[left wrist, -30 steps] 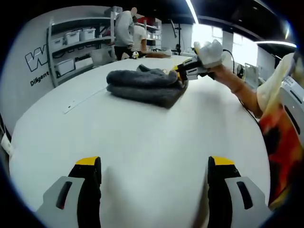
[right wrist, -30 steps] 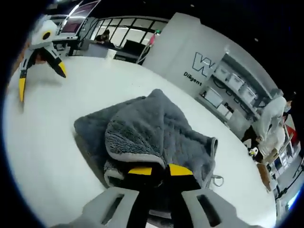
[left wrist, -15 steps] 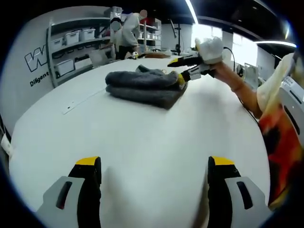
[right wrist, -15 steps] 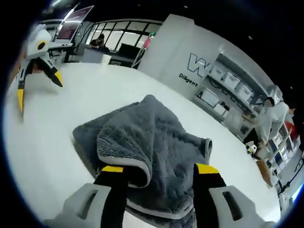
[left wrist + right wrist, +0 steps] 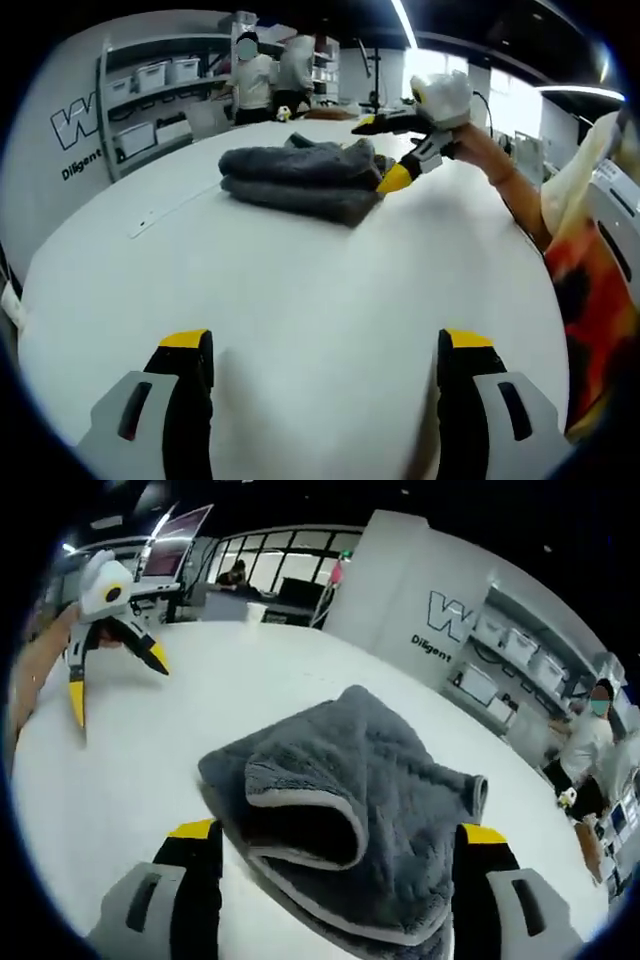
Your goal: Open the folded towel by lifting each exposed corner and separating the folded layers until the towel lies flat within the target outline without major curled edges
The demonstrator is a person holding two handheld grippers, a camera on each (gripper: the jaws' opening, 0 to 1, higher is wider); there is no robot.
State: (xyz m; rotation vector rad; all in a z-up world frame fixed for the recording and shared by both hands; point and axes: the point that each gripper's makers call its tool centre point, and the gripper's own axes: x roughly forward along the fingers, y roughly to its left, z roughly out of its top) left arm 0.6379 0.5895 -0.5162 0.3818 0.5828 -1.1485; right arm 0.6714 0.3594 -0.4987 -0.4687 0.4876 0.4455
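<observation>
1. The grey towel (image 5: 350, 810) lies folded on the white table (image 5: 300, 290).
2. Right gripper (image 5: 335, 845): jaws wide apart, straddling the towel's near edge.
3. Left gripper (image 5: 325, 350): jaws released, over bare table.
4. Bins (image 5: 170, 72) sit on wall shelves (image 5: 165, 95); their contents are hidden.

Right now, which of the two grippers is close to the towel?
The right gripper: its open jaws stand on either side of the grey towel. The left gripper is open over bare white table, far from the towel.
</observation>
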